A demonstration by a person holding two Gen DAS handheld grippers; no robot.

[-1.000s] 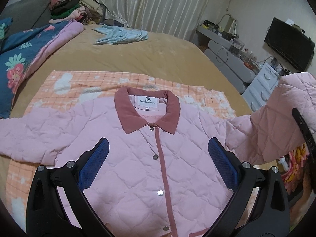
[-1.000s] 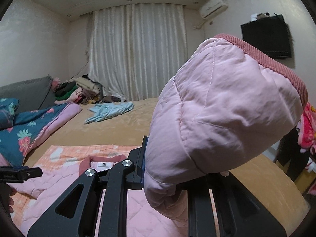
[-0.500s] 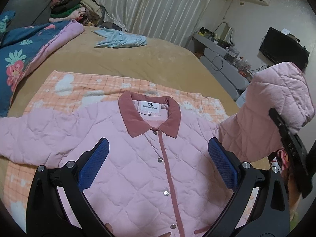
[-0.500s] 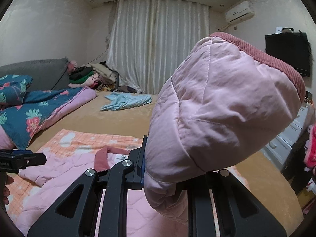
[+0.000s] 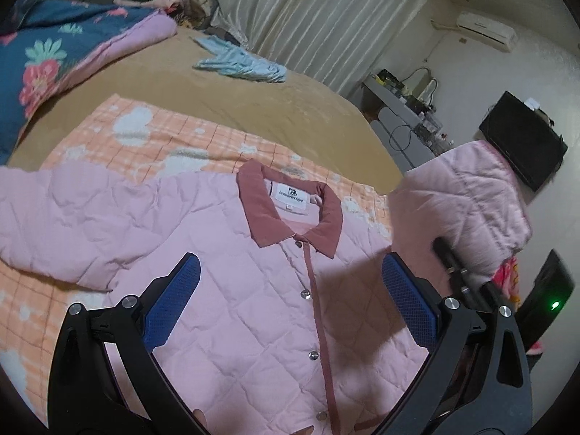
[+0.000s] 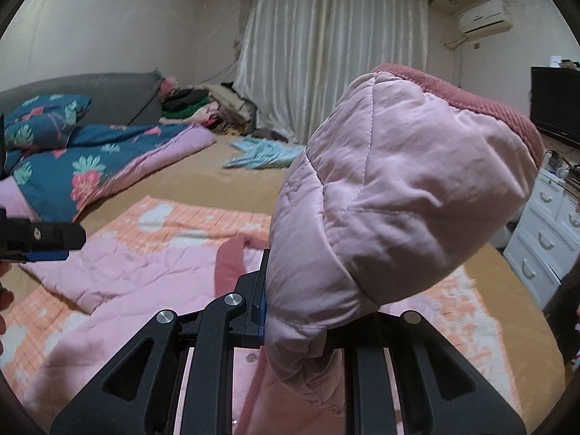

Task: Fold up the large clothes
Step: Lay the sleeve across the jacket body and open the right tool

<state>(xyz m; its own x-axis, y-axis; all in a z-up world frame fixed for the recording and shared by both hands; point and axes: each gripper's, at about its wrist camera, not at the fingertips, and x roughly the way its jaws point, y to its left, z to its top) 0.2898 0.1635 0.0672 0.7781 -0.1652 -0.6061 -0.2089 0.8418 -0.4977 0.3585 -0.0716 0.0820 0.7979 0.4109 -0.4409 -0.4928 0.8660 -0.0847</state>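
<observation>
One sleeve point(image 6: 398, 195) clenched in right gripper point(image 6: 301, 322), raised to fold across jacket point(image 5: 232, 290) on bed point(image 5: 253, 98); left gripper point(image 5: 290, 301) fingers released, hovering w/ nothing between.

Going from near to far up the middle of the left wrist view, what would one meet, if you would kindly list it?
Pink jacket → its dark pink collar → orange checked blanket → tan bedspread → light blue garment → white curtain.

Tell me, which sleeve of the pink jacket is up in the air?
The sleeve with the dark pink cuff, pinched in the right claw; the other sleeve lies flat.
</observation>
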